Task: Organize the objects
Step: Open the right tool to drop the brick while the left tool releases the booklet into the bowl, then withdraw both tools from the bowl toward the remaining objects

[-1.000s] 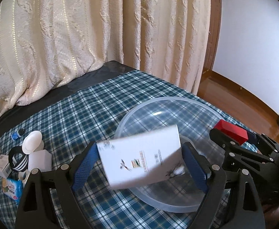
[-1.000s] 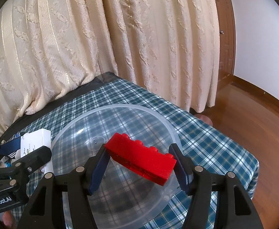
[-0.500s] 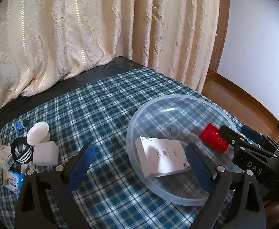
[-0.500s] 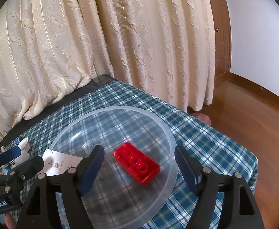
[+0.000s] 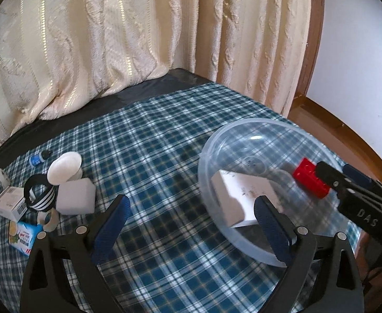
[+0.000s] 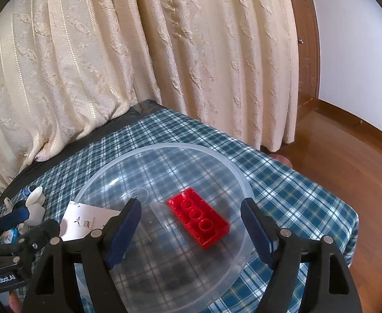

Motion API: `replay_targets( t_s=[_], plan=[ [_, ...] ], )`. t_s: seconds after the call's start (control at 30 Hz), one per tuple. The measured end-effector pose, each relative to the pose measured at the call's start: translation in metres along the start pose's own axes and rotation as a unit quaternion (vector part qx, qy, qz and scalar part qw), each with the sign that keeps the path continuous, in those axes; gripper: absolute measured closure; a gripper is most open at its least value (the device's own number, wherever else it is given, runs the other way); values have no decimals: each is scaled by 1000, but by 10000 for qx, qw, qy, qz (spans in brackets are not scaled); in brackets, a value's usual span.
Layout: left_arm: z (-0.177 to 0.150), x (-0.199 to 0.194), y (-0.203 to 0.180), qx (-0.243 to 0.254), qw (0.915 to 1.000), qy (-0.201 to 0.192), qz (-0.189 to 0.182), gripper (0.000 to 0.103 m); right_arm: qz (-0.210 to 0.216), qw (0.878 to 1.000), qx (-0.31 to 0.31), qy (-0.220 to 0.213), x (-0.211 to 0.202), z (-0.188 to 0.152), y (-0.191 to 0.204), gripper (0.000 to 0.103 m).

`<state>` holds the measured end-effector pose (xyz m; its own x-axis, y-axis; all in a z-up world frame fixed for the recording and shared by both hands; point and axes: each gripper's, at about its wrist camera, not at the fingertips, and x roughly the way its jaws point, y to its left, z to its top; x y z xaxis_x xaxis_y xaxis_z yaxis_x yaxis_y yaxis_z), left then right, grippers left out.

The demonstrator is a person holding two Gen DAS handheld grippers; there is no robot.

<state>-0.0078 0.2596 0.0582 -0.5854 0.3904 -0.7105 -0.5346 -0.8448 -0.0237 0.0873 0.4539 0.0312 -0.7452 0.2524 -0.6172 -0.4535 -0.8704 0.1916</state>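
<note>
A clear plastic bowl (image 5: 232, 135) stands on the plaid cloth at the right; it also shows in the right wrist view (image 6: 164, 147). Inside it lie a white box (image 5: 245, 190) and a red brick (image 5: 308, 177); both show in the right wrist view, the box (image 6: 86, 219) at the left and the brick (image 6: 198, 217) in the middle. My left gripper (image 5: 191, 224) is open and empty, left of the bowl and above the cloth. My right gripper (image 6: 191, 224) is open and empty above the bowl's near rim.
A cluster of small things lies at the far left: a white block (image 5: 76, 198), a striped band (image 5: 38, 195), a white lid (image 5: 64, 167), a small blue bottle (image 5: 38, 159), small boxes (image 5: 8, 203) and a blue packet (image 5: 23, 237). Cream curtains (image 5: 112, 39) hang behind. The table edge and wooden floor (image 6: 347, 161) are at the right.
Both grippers have opened and let go: the white box and the red brick now lie in the bowl. My left gripper has swung left, away from the bowl.
</note>
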Motion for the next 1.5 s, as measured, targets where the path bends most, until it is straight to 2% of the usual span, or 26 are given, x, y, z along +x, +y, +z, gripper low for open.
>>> replay_targets(
  t_s=[0.37, 0.5, 0.63, 0.77, 0.87, 1.0, 1.17, 1.5],
  plan=[
    [-2, 15, 1, 31, 10000, 46, 44, 6, 43, 10000, -28, 10, -1, 0, 5, 19],
    [-5, 21, 1, 52, 9997, 217, 113, 6, 60, 10000, -47, 7, -2, -2, 6, 19],
    [-6, 10, 4, -39, 10000, 58, 7, 6, 68, 10000, -58, 18, -1, -3, 7, 19],
    [-1, 2, 9, -137, 9998, -141, 90, 6, 92, 9999, -60, 21, 0, -4, 8, 19],
    [1, 10, 16, -224, 9995, -49, 231, 6, 100, 9999, -66, 21, 0, -4, 10, 19],
    [3, 12, 25, -441, 9989, -66, 121, 6, 94, 9999, -61, 21, 0, -5, 10, 19],
    [5, 12, 27, -420, 9989, -146, 113, 6, 98, 9999, -72, 24, 0, -4, 11, 19],
    [1, 23, 28, -397, 9989, -26, 252, 6, 131, 9999, -87, 37, 2, -6, 15, 19]
  ],
)
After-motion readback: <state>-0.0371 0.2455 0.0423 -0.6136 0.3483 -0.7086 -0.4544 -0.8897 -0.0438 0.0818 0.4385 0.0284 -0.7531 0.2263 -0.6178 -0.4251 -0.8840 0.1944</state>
